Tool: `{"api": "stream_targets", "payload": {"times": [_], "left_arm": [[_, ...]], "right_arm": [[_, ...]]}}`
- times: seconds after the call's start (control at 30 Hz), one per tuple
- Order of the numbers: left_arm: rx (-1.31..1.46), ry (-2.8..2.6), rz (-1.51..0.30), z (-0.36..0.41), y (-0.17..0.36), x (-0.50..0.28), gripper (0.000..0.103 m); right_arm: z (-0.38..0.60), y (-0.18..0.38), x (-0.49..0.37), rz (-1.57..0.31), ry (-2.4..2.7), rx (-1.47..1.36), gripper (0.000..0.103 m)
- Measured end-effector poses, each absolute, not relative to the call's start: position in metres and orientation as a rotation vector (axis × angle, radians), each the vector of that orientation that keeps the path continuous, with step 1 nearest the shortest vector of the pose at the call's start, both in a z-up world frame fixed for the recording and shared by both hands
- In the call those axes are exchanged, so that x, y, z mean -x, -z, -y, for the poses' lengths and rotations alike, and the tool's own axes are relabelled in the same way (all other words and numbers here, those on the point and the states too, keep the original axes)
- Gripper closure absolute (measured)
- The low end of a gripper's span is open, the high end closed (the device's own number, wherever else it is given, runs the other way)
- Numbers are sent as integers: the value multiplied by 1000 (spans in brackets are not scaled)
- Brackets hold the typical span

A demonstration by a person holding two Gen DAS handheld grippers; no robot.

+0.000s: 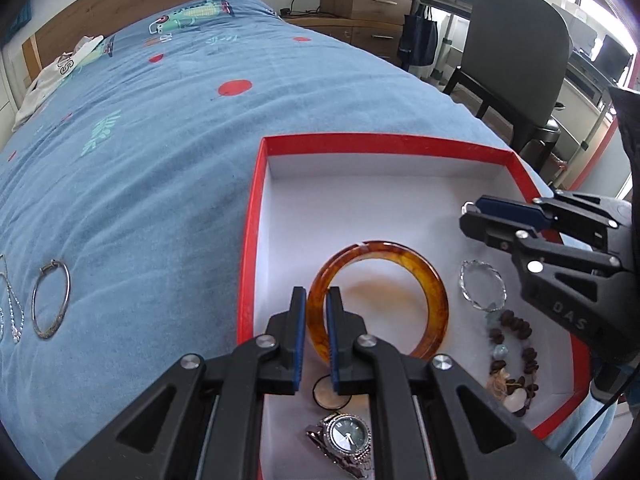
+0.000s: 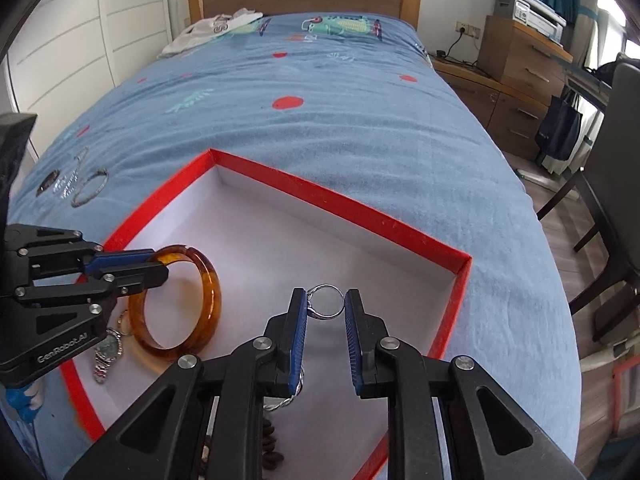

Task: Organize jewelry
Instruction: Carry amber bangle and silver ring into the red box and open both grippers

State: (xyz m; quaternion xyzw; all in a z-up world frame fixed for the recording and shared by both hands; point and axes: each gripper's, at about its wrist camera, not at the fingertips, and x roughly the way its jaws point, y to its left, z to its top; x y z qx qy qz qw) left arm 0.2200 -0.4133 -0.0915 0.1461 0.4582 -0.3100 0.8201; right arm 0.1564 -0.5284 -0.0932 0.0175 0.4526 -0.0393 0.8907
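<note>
1. Left tongs [image 1: 317, 312] are clamped on the near rim of the amber bangle [image 1: 424, 276], held upright in the red box [image 2: 344, 200].
2. Right tongs [image 2: 325, 312], part open, pinch a silver ring [image 2: 326, 289] over the box floor.
3. Farther left, a silver bangle [image 1: 50, 304] lies on the blue bedspread [image 1: 160, 160].

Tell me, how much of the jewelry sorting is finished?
Partly. The red box already holds a watch, beaded bracelet and twisted silver bangle. The left claw grips the amber bangle; the right claw holds a ring. A silver bangle and chains remain on the bed.
</note>
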Motion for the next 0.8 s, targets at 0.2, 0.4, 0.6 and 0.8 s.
{"api": "stream_targets", "payload": {"times": [0.2, 0.4, 0.6, 0.8], "left_arm": [[-355, 615, -987, 419, 96, -222, 92], [-343, 620, -1020, 419, 95, -225, 92], [-266, 674, -1041, 409, 87, -222, 78], [-218, 704, -967, 384, 46, -199, 70]], "right_arm": [[523, 100, -167, -1022, 64, 54, 85], [525, 96, -167, -1047, 64, 49, 84], [527, 79, -153, -1017, 88, 24, 75], [523, 43, -119, -938, 118, -4, 72]]}}
